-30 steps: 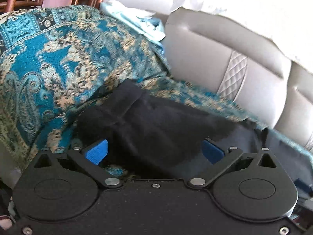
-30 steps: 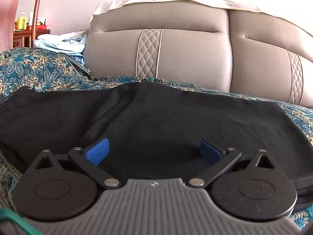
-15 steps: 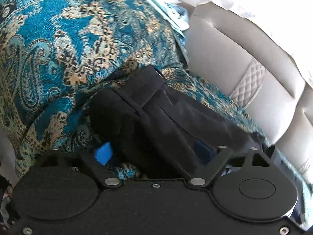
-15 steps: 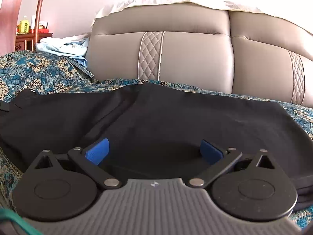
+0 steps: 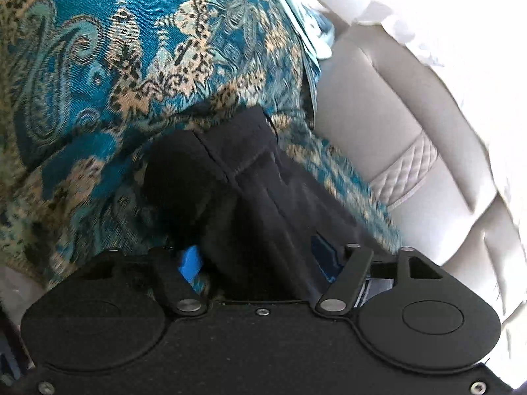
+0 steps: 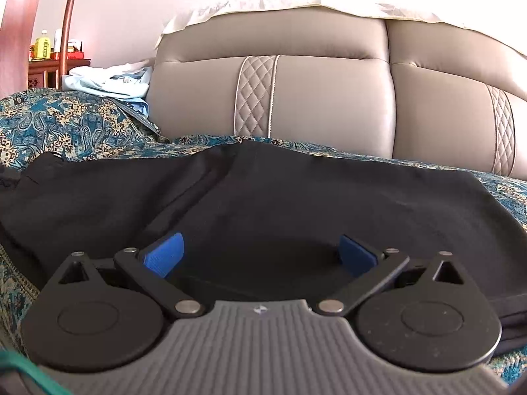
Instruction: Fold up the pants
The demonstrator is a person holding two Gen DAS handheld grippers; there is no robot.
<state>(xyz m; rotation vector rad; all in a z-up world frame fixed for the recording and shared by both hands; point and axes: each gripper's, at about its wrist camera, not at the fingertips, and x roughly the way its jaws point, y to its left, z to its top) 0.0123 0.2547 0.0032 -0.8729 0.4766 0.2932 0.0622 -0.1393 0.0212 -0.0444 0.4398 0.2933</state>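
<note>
Black pants (image 6: 263, 197) lie spread across the seat of a sofa covered by a teal paisley throw. In the left wrist view the waistband end of the pants (image 5: 237, 171) bunches against the armrest. My left gripper (image 5: 257, 260) has its jaws narrowed around a fold of this black cloth, which fills the gap between the blue pads. My right gripper (image 6: 260, 256) is open, its blue pads wide apart, resting low over the near edge of the pants and holding nothing.
The teal paisley throw (image 5: 98, 65) covers the armrest and seat. The beige leather sofa back (image 6: 329, 98) rises behind. A light blue garment (image 6: 108, 79) lies on the armrest top. A wooden chair (image 6: 19, 16) and a side table with bottles stand at far left.
My left gripper has moved in toward the armrest and tilted, and its jaws have closed from wide open onto the waistband end of the pants. The right gripper has stayed open, barely shifting.
</note>
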